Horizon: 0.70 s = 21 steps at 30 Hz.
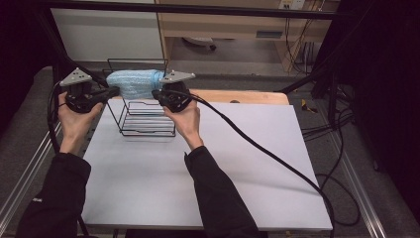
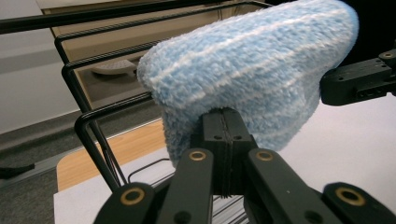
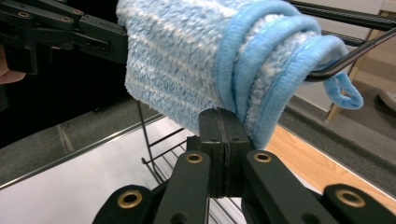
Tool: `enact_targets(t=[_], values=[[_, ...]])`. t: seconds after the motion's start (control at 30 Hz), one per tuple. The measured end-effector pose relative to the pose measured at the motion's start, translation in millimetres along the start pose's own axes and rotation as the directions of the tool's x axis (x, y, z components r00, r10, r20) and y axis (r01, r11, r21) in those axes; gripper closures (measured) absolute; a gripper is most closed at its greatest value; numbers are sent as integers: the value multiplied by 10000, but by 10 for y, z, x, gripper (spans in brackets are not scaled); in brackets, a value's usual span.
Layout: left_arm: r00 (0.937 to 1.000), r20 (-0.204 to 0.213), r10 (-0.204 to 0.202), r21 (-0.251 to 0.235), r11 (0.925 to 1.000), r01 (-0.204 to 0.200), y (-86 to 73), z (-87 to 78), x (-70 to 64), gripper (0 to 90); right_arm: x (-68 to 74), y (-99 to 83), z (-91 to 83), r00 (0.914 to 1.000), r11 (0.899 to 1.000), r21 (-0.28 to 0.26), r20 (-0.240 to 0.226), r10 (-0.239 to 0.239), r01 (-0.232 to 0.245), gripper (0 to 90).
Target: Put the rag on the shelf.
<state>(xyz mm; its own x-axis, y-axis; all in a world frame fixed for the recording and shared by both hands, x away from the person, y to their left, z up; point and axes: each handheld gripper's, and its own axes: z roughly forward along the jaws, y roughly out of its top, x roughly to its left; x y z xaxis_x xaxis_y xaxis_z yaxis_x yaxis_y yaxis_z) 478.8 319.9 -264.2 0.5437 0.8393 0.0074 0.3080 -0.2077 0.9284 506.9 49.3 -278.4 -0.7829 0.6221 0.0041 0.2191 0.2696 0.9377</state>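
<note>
You pinch the towel (image 1: 130,82) from each end, left claw (image 1: 113,91) and right claw (image 1: 157,93) pressed together, draping it on the rack (image 1: 147,119) between them

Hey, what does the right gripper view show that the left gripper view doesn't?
Right gripper view: the towel's folded, bound edges and its small hanging loop, with the right gripper shut on the towel's lower edge.

Left gripper view: the towel's rounded, fuzzy folded end, with the left gripper shut on it.

Both: the blue striped towel draped over the black wire rack, the white table below, and the other gripper across the towel.
</note>
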Motion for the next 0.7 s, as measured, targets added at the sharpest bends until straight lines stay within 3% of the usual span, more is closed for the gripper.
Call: enact_targets(t=[0.17,0.33,0.53,0.7], values=[[10000,-33,-71,-46,10000,71,-2,12,-2,899,3,-3,1,10000,9999,-98,5,-85,85,891],[9998,102,-164,-225,9996,166,-39,-69,-9,887,50,20,-65,9994,9993,-194,-148,-317,314,859],[9990,200,-402,-346,9986,409,-25,-199,-3,852,84,82,-174,9990,9992,-280,-334,-281,272,796],[9995,155,-270,-286,9992,274,11,-259,-37,822,100,127,-247,9987,9991,-386,-458,-212,194,747]])
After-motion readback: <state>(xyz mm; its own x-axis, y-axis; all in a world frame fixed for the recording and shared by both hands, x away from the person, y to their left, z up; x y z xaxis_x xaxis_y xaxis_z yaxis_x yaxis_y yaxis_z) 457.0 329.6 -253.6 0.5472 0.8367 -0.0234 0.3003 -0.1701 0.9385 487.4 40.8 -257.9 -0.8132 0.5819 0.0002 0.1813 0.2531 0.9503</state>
